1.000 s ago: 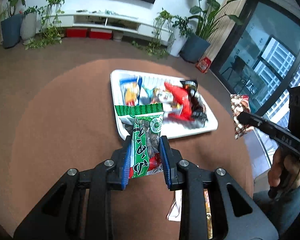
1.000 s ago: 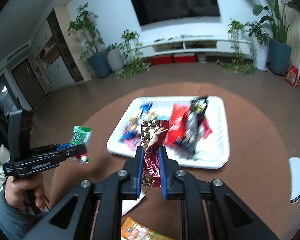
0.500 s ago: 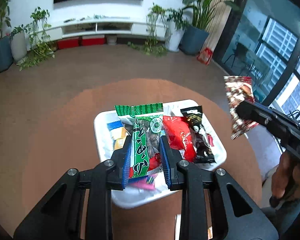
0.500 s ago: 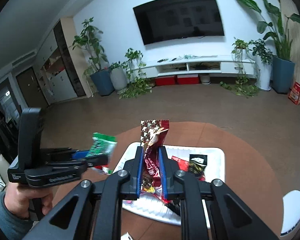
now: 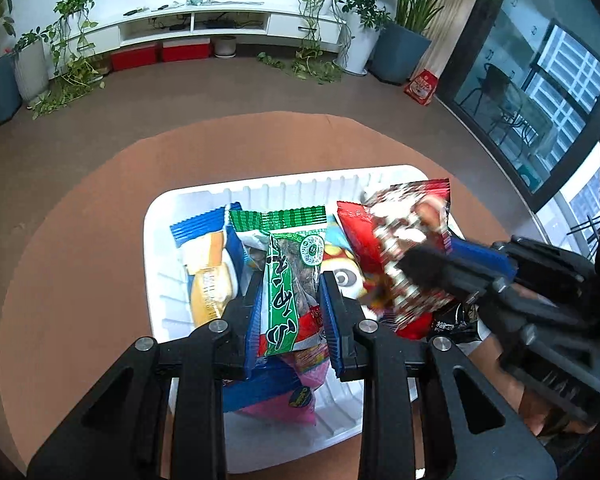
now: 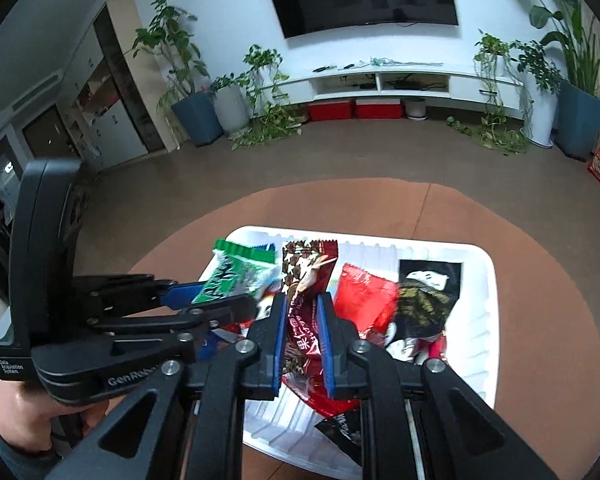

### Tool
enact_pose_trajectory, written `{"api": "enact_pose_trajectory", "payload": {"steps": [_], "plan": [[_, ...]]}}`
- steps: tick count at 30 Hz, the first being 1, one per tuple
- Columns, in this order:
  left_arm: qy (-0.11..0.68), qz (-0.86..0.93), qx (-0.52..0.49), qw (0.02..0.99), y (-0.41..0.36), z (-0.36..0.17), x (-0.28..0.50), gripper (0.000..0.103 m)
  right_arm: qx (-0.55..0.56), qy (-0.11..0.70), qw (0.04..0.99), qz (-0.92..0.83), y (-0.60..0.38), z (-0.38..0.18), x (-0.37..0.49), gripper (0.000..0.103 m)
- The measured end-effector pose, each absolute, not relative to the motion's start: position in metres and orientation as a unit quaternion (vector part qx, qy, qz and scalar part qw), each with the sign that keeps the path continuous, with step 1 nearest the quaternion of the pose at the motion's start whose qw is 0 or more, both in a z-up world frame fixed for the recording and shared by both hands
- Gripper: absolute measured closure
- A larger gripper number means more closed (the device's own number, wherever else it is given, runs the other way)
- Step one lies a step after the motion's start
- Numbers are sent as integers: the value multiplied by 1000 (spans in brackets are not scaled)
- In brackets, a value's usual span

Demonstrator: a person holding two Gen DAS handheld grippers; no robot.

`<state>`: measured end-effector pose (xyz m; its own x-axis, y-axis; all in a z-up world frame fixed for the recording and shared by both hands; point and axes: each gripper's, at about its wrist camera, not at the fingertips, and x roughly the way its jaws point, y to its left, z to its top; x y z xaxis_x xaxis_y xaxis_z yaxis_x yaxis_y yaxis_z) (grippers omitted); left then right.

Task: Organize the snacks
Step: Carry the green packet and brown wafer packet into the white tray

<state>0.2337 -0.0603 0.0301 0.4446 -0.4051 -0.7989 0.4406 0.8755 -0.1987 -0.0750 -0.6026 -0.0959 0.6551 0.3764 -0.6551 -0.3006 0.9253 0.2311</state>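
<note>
Left gripper [image 5: 292,316] jaws clamped on green snack packet [image 5: 290,276] (upright), above white tray [image 5: 156,280]; right gripper [image 6: 302,336] jaws pinching dark red snack packet [image 6: 306,312], over the same tray

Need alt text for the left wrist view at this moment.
Left gripper clamps a green snack packet above a white tray of snacks. The right gripper holds a maroon packet over the tray's right side.

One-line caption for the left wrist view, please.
Left gripper holds a green snack packet over the white tray of snacks, while the right gripper brings in a dark red packet.
</note>
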Motion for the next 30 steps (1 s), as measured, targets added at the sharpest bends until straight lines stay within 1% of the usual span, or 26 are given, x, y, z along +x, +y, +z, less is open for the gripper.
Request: {"api": "enact_pose_trajectory", "payload": {"steps": [11,16,19,23,26,28,29,30], "plan": [[475,-239,21,847,-65,5,248,76,23,387,904,180,-591,-115,-77,84],[474,-233,21,849,-66,4,245,61,19,386,906,176,-593,-114,-77,84],[474,-230,19,850,-64,5,237,56,21,384,907,173,-594,-113,-78,84],[471,-226,19,852,-61,11,233,53,21,381,908,171,-594,-113,-79,83],[467,-218,16,857,-59,12,233,45,20,380,909,169,-596,-111,-80,82],[463,-215,9,860,-51,15,231,38,22,377,911,166,-598,-109,-81,78],[462,-214,4,861,-49,16,230,37,24,375,912,165,-600,-107,-81,73],[461,-214,1,861,-47,18,228,33,28,373,913,163,-603,-106,-81,69]]}}
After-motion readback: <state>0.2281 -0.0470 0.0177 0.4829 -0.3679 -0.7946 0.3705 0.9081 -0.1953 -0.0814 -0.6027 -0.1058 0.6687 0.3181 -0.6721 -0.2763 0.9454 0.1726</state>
